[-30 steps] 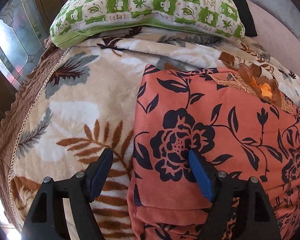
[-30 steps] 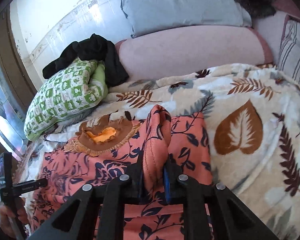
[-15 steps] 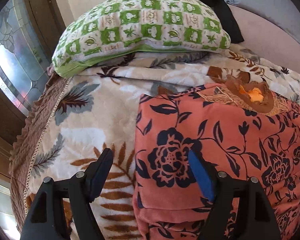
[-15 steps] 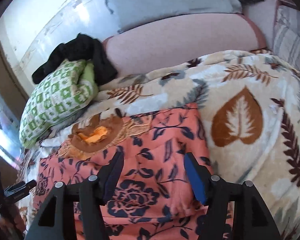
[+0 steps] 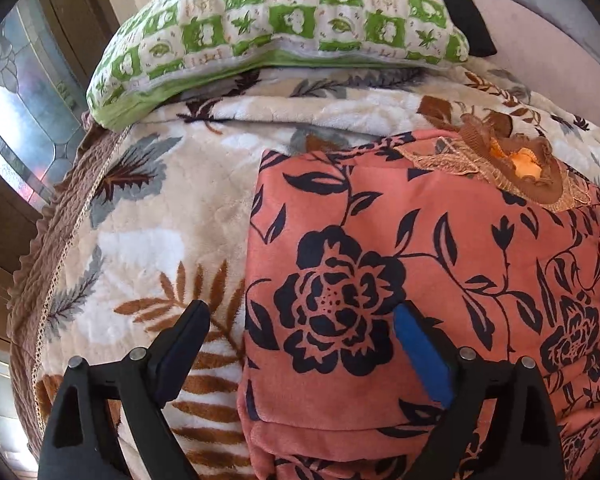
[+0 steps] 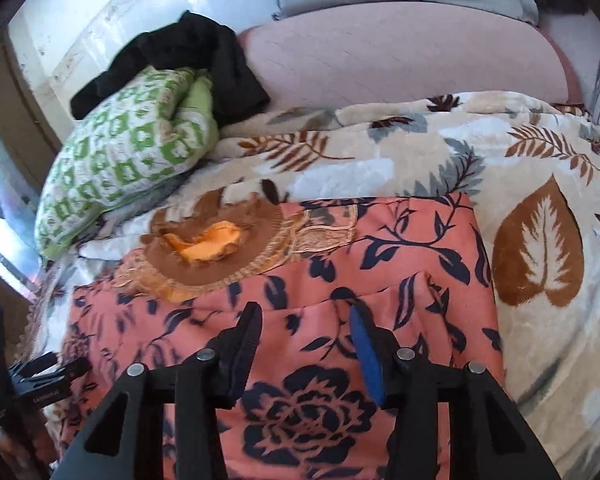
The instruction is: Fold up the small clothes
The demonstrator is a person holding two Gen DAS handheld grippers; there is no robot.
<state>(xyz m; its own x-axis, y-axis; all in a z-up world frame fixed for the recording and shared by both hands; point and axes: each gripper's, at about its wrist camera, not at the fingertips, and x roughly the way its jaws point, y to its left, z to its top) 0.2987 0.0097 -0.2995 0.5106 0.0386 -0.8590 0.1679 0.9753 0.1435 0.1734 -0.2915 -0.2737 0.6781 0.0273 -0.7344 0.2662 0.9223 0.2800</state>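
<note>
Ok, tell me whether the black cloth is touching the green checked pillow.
Touching. The right wrist view shows the black cloth draped over the top of the green checked pillow, its lower folds lying directly on the pillow with no gap.

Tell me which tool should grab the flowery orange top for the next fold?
Probably the left tool. It is open, and the salmon floral top's side edge lies between its fingers, over the leaf-print blanket. The right tool, also open, hovers over the top's middle, with no edge between its fingers.
</note>
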